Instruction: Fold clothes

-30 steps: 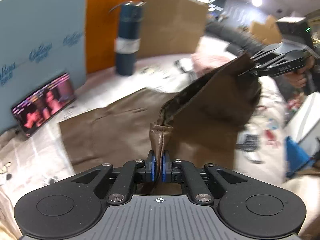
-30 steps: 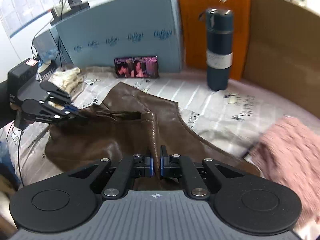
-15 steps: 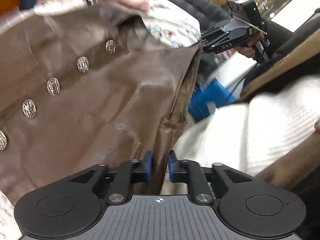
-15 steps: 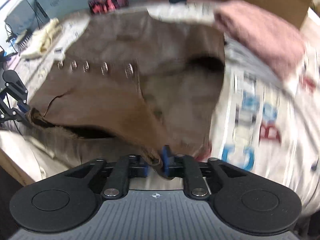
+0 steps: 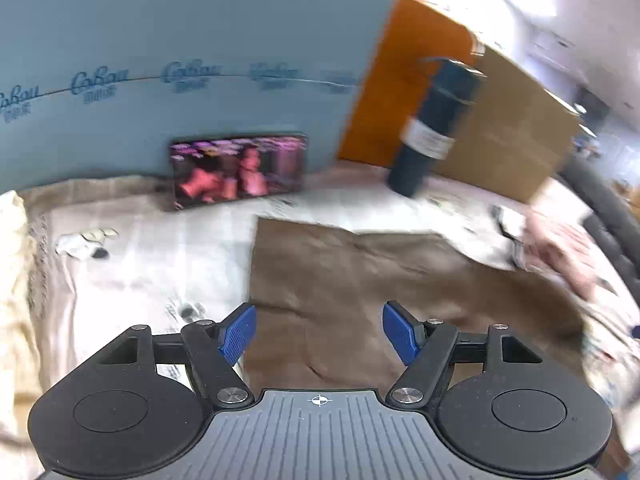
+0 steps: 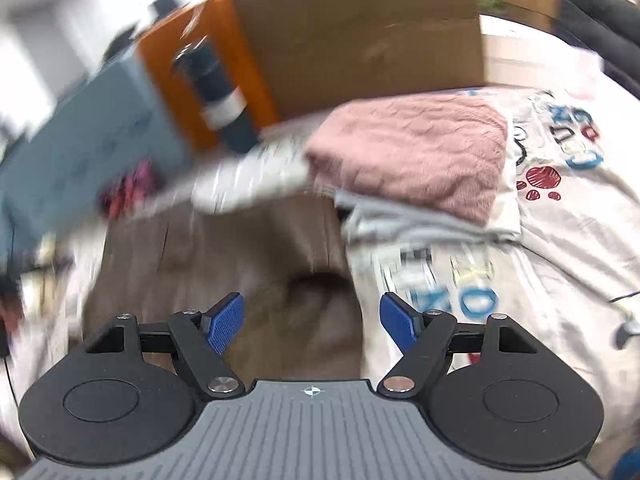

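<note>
A brown leather garment (image 5: 360, 280) lies spread flat on the printed bed sheet (image 5: 152, 264). It also shows in the right wrist view (image 6: 224, 264), with a dark opening near my fingers. My left gripper (image 5: 319, 334) is open and empty, just above the garment's near left edge. My right gripper (image 6: 312, 322) is open and empty over the garment's near right part. Both views are motion-blurred.
A folded pink knit (image 6: 412, 156) lies on grey clothes (image 6: 420, 220) to the right. A dark blue flask (image 5: 432, 128) stands at the back by orange and cardboard panels. A phone (image 5: 238, 170) playing video leans on the blue board (image 5: 160, 60).
Both grippers held the brown garment lifted off the bed and swung it over. Now both have let go and opened, and the garment lies flat.
</note>
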Tool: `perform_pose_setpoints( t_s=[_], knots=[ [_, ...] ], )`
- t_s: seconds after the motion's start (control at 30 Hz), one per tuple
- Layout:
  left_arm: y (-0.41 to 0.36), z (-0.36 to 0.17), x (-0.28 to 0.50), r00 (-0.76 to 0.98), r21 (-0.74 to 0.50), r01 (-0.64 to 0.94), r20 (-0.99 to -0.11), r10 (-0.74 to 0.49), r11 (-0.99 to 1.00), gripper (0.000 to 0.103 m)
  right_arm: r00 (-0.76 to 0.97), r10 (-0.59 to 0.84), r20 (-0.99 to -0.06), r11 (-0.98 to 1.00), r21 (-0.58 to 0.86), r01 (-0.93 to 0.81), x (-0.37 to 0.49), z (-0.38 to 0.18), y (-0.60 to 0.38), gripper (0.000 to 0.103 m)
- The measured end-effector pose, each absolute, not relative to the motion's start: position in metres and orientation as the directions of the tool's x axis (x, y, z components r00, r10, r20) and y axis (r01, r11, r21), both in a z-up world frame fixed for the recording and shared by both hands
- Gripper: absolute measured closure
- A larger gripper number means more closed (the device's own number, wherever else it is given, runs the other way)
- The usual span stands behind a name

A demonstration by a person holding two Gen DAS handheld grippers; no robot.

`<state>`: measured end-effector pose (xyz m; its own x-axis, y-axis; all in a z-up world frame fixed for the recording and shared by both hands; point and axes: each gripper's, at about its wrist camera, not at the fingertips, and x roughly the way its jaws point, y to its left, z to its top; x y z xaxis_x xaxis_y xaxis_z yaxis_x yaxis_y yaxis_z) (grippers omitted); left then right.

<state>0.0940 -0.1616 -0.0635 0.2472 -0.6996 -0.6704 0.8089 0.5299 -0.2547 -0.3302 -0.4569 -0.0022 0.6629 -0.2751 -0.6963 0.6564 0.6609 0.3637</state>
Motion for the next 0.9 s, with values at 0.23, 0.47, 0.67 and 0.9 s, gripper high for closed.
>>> perform_pose_setpoints(
  t_s=[0.23, 0.47, 0.67, 0.9],
  knots=[
    [-0.195, -0.095, 0.128, 0.284, -0.267, 0.775, -0.663, -0.693, 0.573, 0.032, 0.663, -0.304, -0.684, 0.536, 0.453, 0.713, -0.285, -0.038, -0.501, 0.030],
    [-0.218, -0.119, 0.143, 0.193, -0.314, 0.785, -0.696, -0.691, 0.535, 0.035, 0.651, -0.258, -0.714, 0.421, 0.524, 0.741, -0.265, -0.077, -0.519, 0.037],
    [-0.212, -0.128, 0.142, 0.250, -0.305, 0.760, -0.678, -0.692, 0.574, 0.076, 0.632, -0.241, -0.736, 0.387, 0.524, 0.759, -0.256, -0.095, -0.517, 0.074],
    [-0.193, -0.111, 0.120, 0.360, -0.281, 0.752, -0.581, -0.730, 0.595, 0.095, 0.673, -0.305, -0.674, 0.497, 0.490, 0.716, -0.239, -0.071, -0.501, 0.086]
  ],
)
